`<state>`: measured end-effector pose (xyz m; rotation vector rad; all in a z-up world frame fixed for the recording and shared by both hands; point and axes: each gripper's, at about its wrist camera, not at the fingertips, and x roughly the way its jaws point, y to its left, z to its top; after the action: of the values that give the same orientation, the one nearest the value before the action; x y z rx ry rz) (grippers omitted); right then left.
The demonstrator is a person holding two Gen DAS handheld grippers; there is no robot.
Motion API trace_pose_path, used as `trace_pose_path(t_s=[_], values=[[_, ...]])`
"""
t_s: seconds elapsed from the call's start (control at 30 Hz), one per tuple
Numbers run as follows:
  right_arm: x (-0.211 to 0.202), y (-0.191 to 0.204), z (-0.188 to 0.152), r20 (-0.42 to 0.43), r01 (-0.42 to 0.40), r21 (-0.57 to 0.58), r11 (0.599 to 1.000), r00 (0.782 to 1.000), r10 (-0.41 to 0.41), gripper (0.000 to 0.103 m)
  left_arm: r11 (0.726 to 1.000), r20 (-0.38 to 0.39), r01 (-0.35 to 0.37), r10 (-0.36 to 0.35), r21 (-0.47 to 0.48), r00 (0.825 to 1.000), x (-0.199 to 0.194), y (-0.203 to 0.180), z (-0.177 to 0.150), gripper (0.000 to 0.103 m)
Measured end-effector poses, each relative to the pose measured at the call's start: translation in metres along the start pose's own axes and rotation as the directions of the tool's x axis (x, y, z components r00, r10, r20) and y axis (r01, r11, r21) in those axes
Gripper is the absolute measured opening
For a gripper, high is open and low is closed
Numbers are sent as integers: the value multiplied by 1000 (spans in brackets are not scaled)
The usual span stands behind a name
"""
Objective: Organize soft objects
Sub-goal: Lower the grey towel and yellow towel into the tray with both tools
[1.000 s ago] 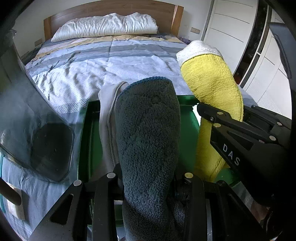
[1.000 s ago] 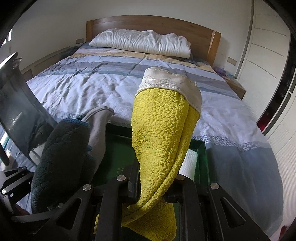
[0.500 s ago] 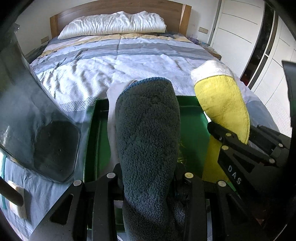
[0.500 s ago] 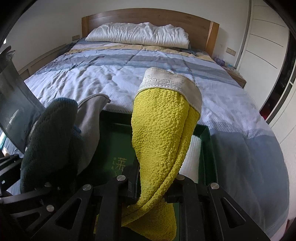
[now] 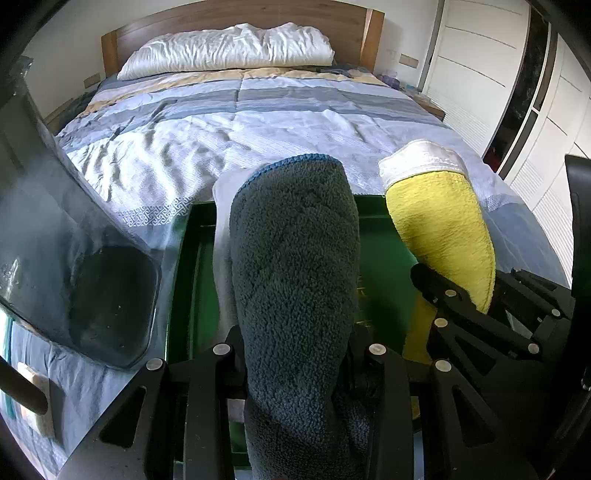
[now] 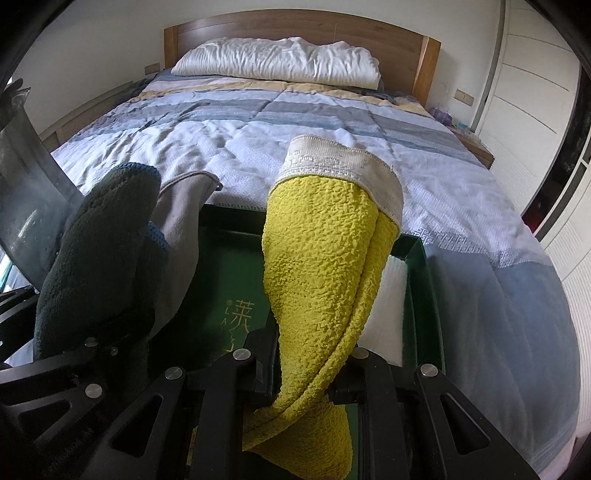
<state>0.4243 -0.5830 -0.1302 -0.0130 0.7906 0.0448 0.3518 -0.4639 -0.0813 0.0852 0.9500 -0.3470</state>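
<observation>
Left tool (image 5: pixel 295 354) is clamped on a dark grey fleece cloth (image 5: pixel 295 266). The cloth stands up between the two fingers (image 5: pixel 218 354) and fills the middle of the left wrist view; its blue stitched edge is at the top, and loose fabric bunches below the pinch. A pale grey cloth (image 5: pixel 221 240) sits just behind it on its left side, touching it; can't tell if it is in the same grip.

Right tool (image 6: pixel 299 365) is closed tight on a yellow terry towel (image 6: pixel 321 266). The towel is twisted at the pinch, rises up and far from the fingers, and ends in a white lace-trimmed band at the top. A tail of it hangs below the grip. In the left wrist view the same towel shows to the right of the grey cloth, apart from it, with the right tool's black body under it.

Both held pieces are over a green tray (image 6: pixel 424 280) that lies on the near end of the bed (image 6: pixel 258 140). Gold characters are printed on the tray floor. A white folded cloth (image 6: pixel 388 306) lies in the tray's right side, behind the yellow towel.

A clear plastic container (image 5: pixel 85 280) is at left, near the left tool. A white pillow (image 6: pixel 280 62) lies at the far end against the wooden headboard (image 6: pixel 295 26). White wardrobe doors (image 6: pixel 532 81) are at right.
</observation>
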Motion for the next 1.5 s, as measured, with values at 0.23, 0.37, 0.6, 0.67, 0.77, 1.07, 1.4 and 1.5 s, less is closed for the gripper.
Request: trace_pose_path(t_s=[0.23, 0.37, 0.6, 0.67, 0.77, 1.07, 1.4, 1.5], values=[[3, -2, 1, -5, 1, 14, 1000, 1000, -1, 18, 1000, -10, -9, 9, 4, 1000, 2, -1, -1, 30], [1, -2, 0, 0, 4, 17, 1000, 1000, -4, 18, 1000, -17, -15, 15, 4, 1000, 3, 0, -1, 30], [-5, 0, 0, 24, 24, 18, 1000, 999, -24, 19, 1000, -16, -19, 19, 3, 1000, 4, 0, -1, 30], [-5, 2, -1, 19, 22, 16, 1000, 1000, -22, 19, 1000, -17, -20, 20, 2, 1000, 4, 0, -1, 30], [-3, 2, -2, 9, 21, 20, 1000, 1000, -21, 19, 1000, -19, -21, 21, 6, 1000, 5, 0, -1, 30], [3, -1, -1, -7, 32, 22, 999, 999, -32, 20, 1000, -22, -24, 25, 14, 999, 7, -2, -1, 30], [10, 1, 0, -22, 35, 23, 999, 999, -34, 23, 999, -24, -28, 29, 25, 999, 10, -6, -1, 33], [11, -1, -1, -24, 35, 24, 999, 999, -34, 23, 999, -26, -33, 34, 25, 999, 11, -6, -1, 33]])
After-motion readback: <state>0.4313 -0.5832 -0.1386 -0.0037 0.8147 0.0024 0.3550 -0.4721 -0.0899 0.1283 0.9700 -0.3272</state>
